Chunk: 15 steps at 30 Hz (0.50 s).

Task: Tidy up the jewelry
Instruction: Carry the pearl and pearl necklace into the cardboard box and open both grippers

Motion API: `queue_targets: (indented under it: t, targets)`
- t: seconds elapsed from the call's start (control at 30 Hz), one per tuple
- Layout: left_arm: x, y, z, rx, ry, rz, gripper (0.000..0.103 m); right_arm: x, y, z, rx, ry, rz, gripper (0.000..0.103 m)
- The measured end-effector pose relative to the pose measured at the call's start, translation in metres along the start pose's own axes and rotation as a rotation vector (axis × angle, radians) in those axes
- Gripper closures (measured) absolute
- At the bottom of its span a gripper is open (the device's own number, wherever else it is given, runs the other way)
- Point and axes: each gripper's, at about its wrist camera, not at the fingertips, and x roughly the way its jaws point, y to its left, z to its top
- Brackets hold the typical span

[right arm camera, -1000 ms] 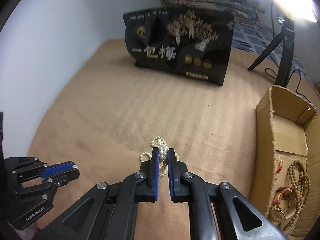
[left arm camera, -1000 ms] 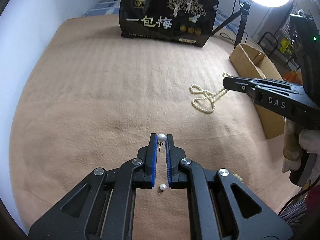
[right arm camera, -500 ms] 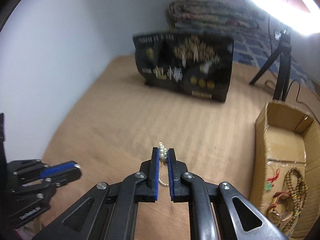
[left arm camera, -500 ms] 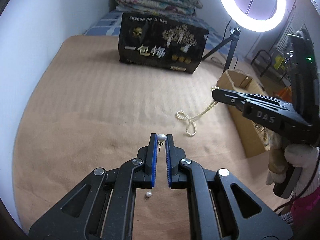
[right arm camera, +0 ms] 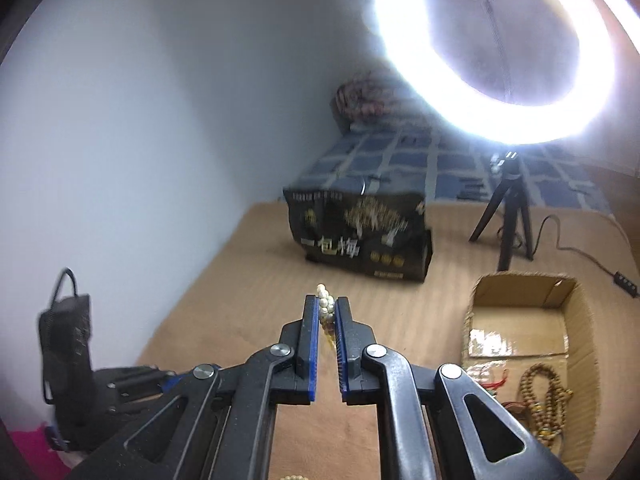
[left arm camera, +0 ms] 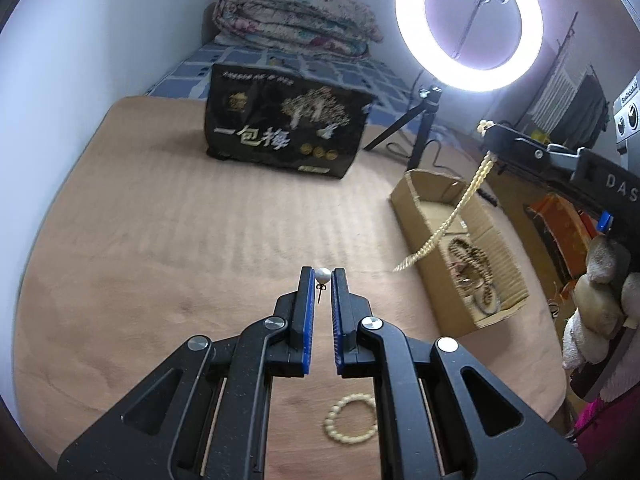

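My left gripper (left arm camera: pixel 323 277) is shut on a pearl stud earring (left arm camera: pixel 322 276), its pin hanging below the tips, above the tan blanket (left arm camera: pixel 160 240). My right gripper (right arm camera: pixel 327 308) is shut on a cream pearl necklace (right arm camera: pixel 326 307). In the left wrist view that necklace (left arm camera: pixel 452 220) dangles from the right gripper (left arm camera: pixel 489 132) and swings over the cardboard box (left arm camera: pixel 416 216). The box (right arm camera: pixel 580 320) holds brown bead strands (right arm camera: pixel 548 404) and red-corded pieces. A cream bead bracelet (left arm camera: pixel 352 420) lies on the blanket under my left gripper.
A black printed bag (left arm camera: pixel 284 136) stands upright at the back of the blanket. A ring light (left arm camera: pixel 468 24) on a small tripod (right arm camera: pixel 506 216) is behind the box. A folded quilt (left arm camera: pixel 296 20) lies on the bed beyond. A person's gloved hand (left arm camera: pixel 600 312) holds the right gripper.
Both grippers rose and tilted up. The pearl necklace came off the blanket and now hangs from the right gripper over the box. The second loose earring dropped out of view; a bracelet appeared.
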Motion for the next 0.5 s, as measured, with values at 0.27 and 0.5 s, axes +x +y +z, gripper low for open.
queue_targets:
  t: [0.27,0.5]
  targets:
    - [0.002,-0.048,0.007,0.038,-0.026,-0.073,0.097,-0.041,-0.028,0.004,0.028,-0.055,-0.046,0.098]
    - [0.019,-0.093,0.008,0.089,-0.013,-0.124,0.097,-0.063,-0.066,0.001,0.057,-0.072,-0.127,0.098]
